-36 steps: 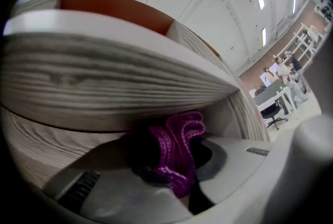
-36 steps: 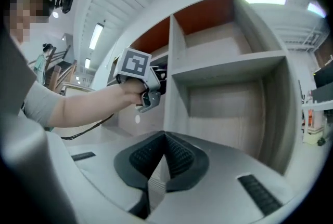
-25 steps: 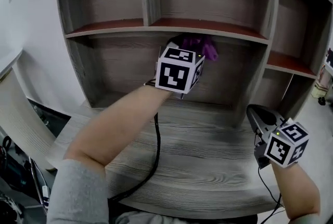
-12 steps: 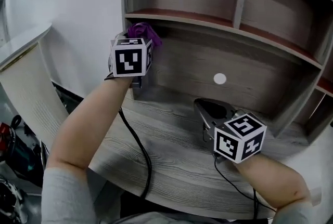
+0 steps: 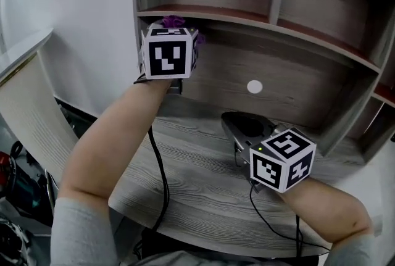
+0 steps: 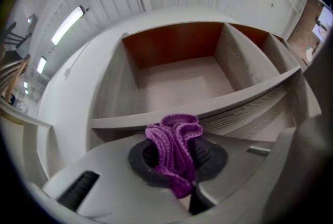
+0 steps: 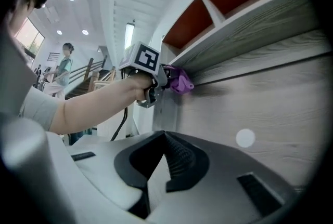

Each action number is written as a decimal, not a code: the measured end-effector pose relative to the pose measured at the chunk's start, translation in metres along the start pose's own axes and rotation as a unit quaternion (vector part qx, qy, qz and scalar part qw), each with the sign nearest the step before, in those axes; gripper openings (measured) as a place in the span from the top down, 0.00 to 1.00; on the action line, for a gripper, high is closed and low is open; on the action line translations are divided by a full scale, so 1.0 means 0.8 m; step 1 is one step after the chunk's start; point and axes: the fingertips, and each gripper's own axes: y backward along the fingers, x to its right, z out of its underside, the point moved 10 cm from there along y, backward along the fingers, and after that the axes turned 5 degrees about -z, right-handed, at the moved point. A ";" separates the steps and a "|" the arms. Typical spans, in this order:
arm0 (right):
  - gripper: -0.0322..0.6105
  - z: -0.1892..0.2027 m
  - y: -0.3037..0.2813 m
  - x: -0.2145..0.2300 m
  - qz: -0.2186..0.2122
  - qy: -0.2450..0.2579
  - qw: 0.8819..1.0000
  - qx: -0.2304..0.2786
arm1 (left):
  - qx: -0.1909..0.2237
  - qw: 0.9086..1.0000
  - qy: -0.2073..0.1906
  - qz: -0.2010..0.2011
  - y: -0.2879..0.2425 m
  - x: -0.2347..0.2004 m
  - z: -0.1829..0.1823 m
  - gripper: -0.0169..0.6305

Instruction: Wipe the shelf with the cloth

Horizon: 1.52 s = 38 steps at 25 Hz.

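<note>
The purple knitted cloth [image 6: 174,145] is bunched between the jaws of my left gripper [image 6: 177,160], which is shut on it. In the head view the cloth [image 5: 174,22] peeks over the left marker cube [image 5: 170,52], pressed at the front edge of the grey wooden shelf [image 5: 259,24], near its left end. The right gripper view shows the cloth [image 7: 180,81] touching that edge. My right gripper [image 7: 165,166] is shut with nothing in it and hangs low over the desk top [image 5: 197,160], pointing at the back panel.
Above the shelf edge are open compartments [image 6: 177,80] with reddish-brown inner faces. A white round spot [image 5: 254,86] sits on the back panel below the shelf. A black cable [image 5: 162,178] trails from the left arm over the desk's front edge. A person [image 7: 63,64] stands far off.
My left gripper has carried the cloth leftward along the shelf's front edge to its left end. My right gripper has moved in toward the middle of the desk.
</note>
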 end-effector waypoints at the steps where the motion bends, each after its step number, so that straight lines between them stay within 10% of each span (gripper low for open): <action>1: 0.92 0.000 0.020 0.014 0.014 -0.002 1.000 0.001 | 0.004 1.000 0.000 0.017 0.004 0.025 -0.006 0.88; 13: 0.92 0.061 0.388 0.180 0.241 -0.046 0.969 -0.014 | 0.012 0.980 0.042 0.194 0.025 0.387 -0.083 0.88; 20: 0.92 0.084 0.493 0.215 0.300 -0.053 0.952 -0.018 | 0.027 0.965 0.068 0.250 0.056 0.536 -0.118 0.89; 28: 0.92 0.073 0.475 0.201 0.279 -0.034 0.960 -0.010 | 0.047 0.959 0.054 0.273 0.066 0.495 -0.096 0.88; 38: 0.92 0.030 0.396 0.144 0.206 -0.017 0.978 0.010 | 0.013 0.935 0.046 0.351 0.117 0.240 0.072 0.88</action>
